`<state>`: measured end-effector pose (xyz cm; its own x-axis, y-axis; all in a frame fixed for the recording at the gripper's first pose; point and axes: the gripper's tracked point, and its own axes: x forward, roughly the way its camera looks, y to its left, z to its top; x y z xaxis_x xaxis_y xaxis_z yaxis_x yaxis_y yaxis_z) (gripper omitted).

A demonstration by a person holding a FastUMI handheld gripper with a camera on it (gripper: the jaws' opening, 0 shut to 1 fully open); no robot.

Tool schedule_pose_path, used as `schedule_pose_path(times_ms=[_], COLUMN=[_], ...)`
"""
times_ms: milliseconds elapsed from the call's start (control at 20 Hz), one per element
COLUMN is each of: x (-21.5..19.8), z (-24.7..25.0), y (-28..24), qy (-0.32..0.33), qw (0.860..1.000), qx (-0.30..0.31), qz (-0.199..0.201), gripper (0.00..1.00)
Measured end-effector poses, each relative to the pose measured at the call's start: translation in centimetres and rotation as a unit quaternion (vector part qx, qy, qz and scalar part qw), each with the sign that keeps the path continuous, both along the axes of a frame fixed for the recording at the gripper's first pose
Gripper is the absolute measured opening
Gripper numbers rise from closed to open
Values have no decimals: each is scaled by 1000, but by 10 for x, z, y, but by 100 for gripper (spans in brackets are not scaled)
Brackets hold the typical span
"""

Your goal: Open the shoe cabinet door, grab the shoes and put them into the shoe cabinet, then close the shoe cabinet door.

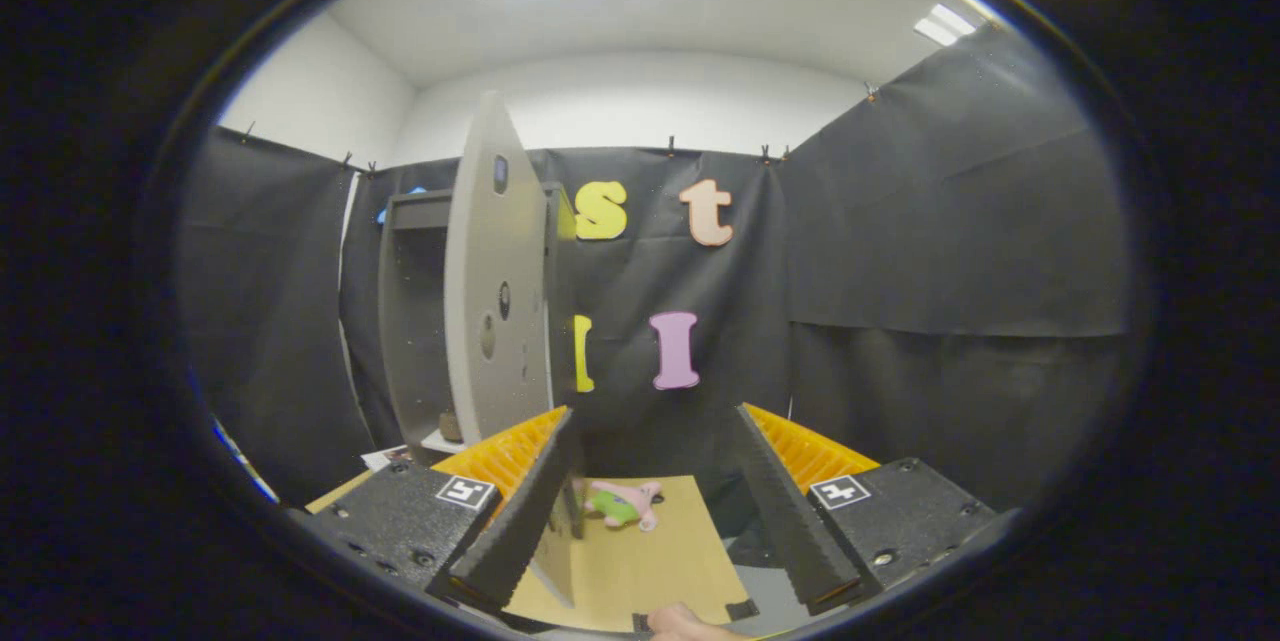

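Grey shoe cabinet (415, 321) door (495, 271) is swung open, so next I grab the pink-green plush shoe (625, 503) on the bench (640, 561); my tool (655, 521) is spread wide, holding nothing.

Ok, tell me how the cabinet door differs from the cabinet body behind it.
The cabinet door is swung open, seen as a lighter grey panel with small holes; the cabinet body is darker grey, an upright open frame with a shadowed inside. The door stands nearer the open fingers of the gripper; the body sits beyond it, against the black cloth. Both are grey, tall and upright.
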<state>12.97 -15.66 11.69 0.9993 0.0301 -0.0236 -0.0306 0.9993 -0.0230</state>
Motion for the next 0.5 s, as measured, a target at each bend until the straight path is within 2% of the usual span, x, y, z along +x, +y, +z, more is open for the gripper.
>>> schedule_pose_path(times_ms=[150, 350, 500], x=[34, 71, 94], z=[-18, -48, -65], y=[-22, -38, -18], qy=[2, 40, 57], qw=[1000, 999, 998], qx=[-31, -2, 6], qz=[1, -21, -12], gripper=[99, 99, 99])
